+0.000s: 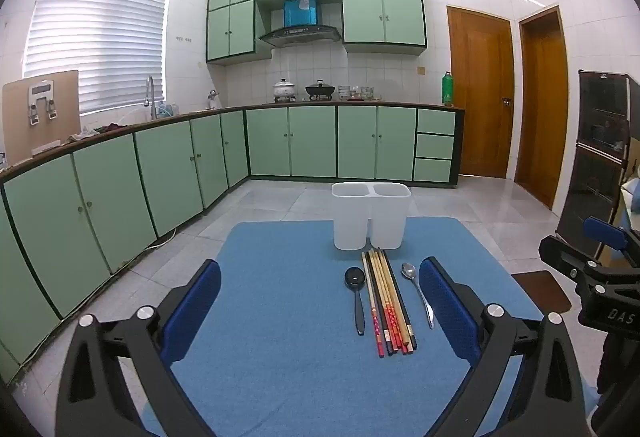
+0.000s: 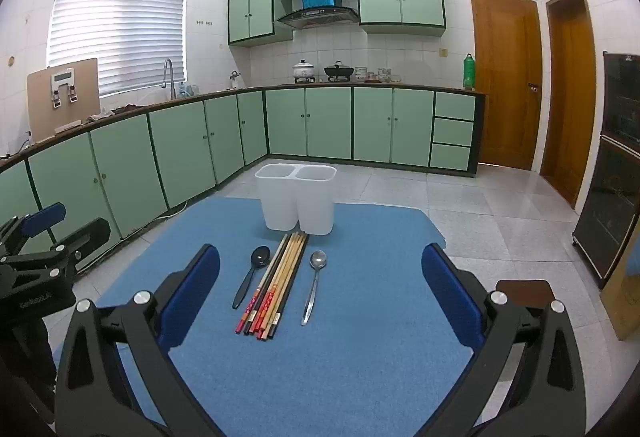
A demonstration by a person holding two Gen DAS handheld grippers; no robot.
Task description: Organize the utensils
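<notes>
Writing: "DAS" reads on the black body of the right gripper [image 1: 600, 237] where it enters the left wrist view at the edge; the rest of the word is cut off. On the left gripper [image 2: 44, 225], seen from the right wrist, a pale label starts "GenRobot" and then blurs.

Landmark: white holder [image 1: 371, 215], two compartments side by side, upright at the far end of the blue mat [image 1: 280, 357]. Both compartments look empty, though their floors are hidden by the walls.

Chopsticks [image 1: 387, 301]: a tight bundle lying flat just in front of the holder, long axis running from the holder toward the cameras, plain tips nearly touching its base, red patterned ends nearest the cameras. Count uncertain; the sticks overlap.

Black spoon [image 1: 356, 293]: left of the bundle, parallel, bowl toward the holder.
Metal spoon [image 1: 416, 289]: right of the bundle, parallel, bowl toward the holder.

Left gripper [image 1: 320, 309]: jaws wide apart, nothing between the blue pads, well short of the holder.
Right gripper [image 2: 320, 297]: jaws likewise wide apart, holding nothing.

Green bottle [image 1: 447, 89] on the counter behind the holder; its label is too small to read.
</notes>
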